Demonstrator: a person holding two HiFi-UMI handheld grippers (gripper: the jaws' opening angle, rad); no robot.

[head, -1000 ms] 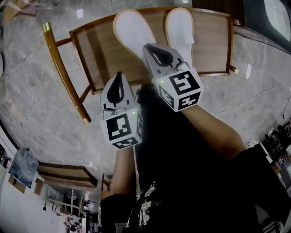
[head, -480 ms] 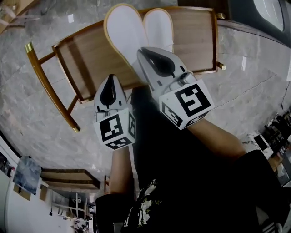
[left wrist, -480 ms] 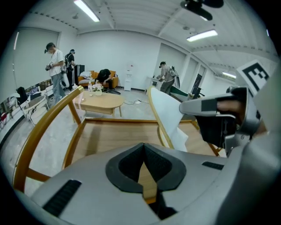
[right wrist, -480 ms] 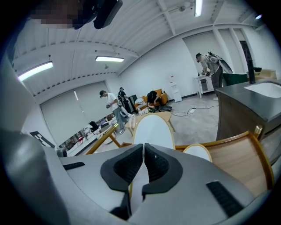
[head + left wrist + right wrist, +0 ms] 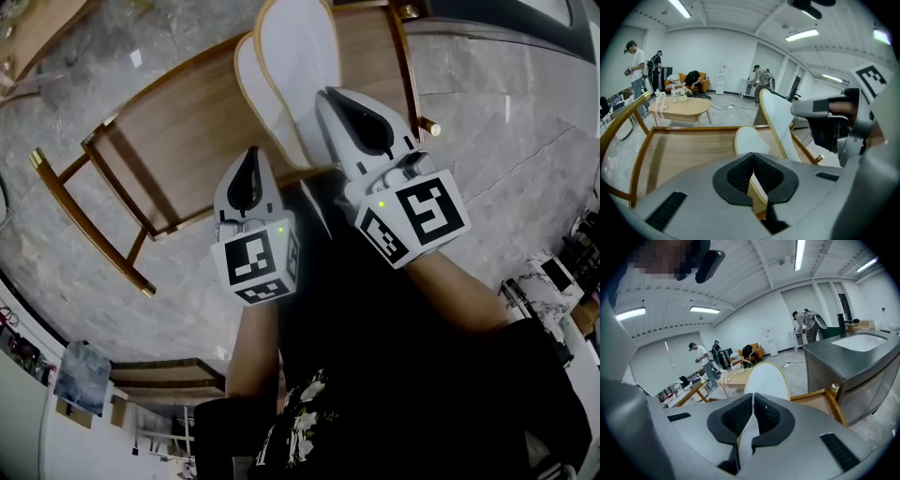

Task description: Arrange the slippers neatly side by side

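Your left gripper is pinching tight on the tan rim of the left slipper. That slipper is lying low over the seat. Just beside it, the right slipper is tipping up on its edge and covering part of the left one. Your right gripper is squeezing the near end of that right slipper, with the thin white sole sitting between the pads. Both slippers are looking thin, light and soft, so I think they are going to bend and flop when you are moving them. They are not looking like things that break. The smooth flat sole may be slipping out of a small pinch, so I am guessing the best hold is on the firm rim at the near end, pushed well in between the pads.
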